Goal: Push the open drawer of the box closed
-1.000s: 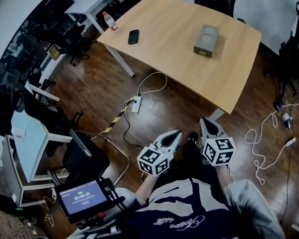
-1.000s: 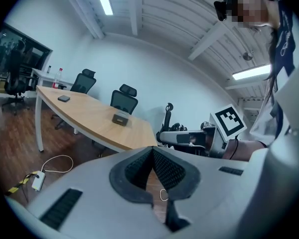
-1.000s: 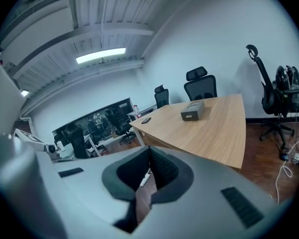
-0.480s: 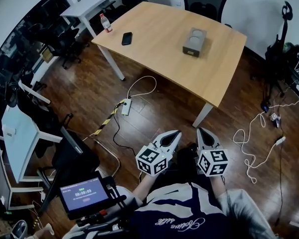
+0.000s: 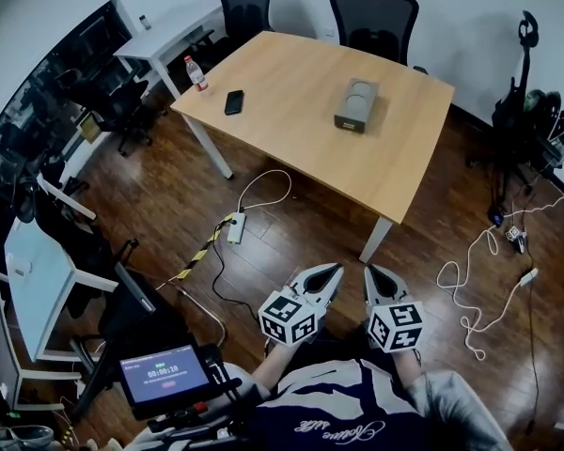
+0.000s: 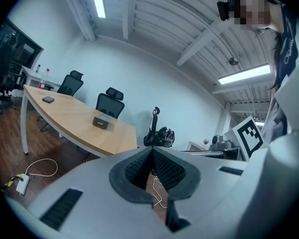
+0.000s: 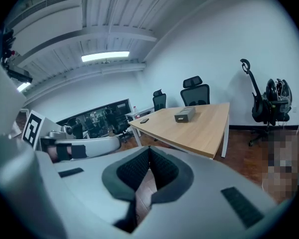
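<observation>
Ahead, a grey oblong box (image 5: 355, 106) sits on the pale wooden table (image 5: 291, 87)

A small grey box (image 5: 355, 105) — round mark on top — sits on the wooden worktop (image 5: 291, 111). Its drawer is too distant to judge.

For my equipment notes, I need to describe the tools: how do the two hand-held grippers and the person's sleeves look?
The left gripper and right gripper are light grey plastic shells tapering to pointed fingers lined with dark ribbed pads. Each carries a white cube with black square markers. The sleeves are grey.
</observation>
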### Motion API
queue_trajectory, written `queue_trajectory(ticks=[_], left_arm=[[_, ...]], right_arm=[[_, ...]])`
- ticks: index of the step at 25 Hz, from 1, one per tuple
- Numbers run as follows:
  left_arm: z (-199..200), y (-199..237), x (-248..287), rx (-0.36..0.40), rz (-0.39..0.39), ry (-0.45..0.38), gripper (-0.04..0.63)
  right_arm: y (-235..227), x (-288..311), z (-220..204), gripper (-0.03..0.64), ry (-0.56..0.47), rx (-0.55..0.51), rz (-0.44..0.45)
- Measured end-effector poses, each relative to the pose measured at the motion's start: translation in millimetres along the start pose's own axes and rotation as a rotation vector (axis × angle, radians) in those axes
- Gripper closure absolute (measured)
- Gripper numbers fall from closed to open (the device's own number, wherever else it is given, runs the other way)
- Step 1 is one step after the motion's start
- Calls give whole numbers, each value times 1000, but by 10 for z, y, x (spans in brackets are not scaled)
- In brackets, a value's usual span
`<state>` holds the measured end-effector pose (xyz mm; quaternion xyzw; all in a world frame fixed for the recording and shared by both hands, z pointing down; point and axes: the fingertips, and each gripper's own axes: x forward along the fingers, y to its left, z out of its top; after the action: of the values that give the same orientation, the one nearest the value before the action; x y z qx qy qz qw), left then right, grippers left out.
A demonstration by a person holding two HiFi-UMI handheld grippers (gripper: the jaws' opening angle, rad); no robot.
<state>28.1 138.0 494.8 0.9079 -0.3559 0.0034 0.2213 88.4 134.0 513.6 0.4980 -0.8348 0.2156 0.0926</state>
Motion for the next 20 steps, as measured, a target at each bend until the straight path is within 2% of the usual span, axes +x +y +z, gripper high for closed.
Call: queue_trajectory(ticks=[12, 20], left_arm=[[-2, 91, 18, 7, 30, 29, 594], [-41, 4, 72, 14, 6, 47, 594]], right_arm=[[-128, 60, 18, 618, 12, -12, -6], [-193, -12, 18, 618, 15, -24, -28]])
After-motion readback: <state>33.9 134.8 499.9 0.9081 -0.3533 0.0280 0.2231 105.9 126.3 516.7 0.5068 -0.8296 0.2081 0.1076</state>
